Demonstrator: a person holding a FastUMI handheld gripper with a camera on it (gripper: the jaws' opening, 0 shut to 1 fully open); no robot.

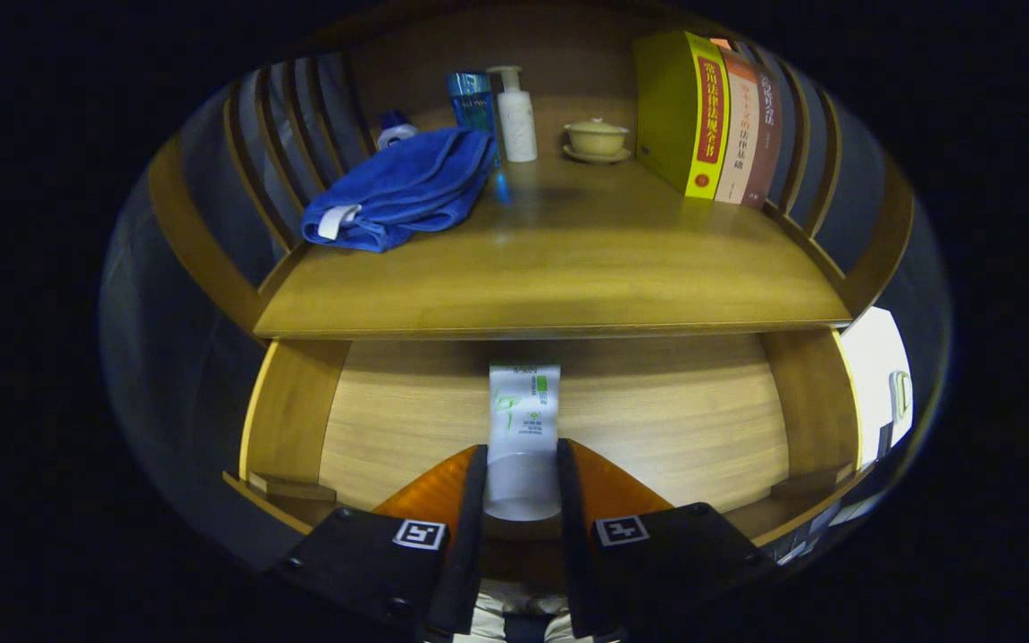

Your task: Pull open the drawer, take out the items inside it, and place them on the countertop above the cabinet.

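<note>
Gripper view: jaws tight on one tube [523, 429] in drawer [675, 420]; three books [720, 121] above.

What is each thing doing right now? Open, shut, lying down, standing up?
Drawer: pulled open.
Tube: lying flat in the drawer, cap end between the tongs.
Tongs: shut on the tube.
Blue towel: folded on the countertop.
Pump bottle: upright.
Books: standing.
Lidded cup: covered.

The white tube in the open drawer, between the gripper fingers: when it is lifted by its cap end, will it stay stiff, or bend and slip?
The white tube looks like soft plastic, so its flat far end may sag a little. The gripper fingers flank the round cap end; that smooth surface could slip or twist. It seems small, so probably light.
</note>
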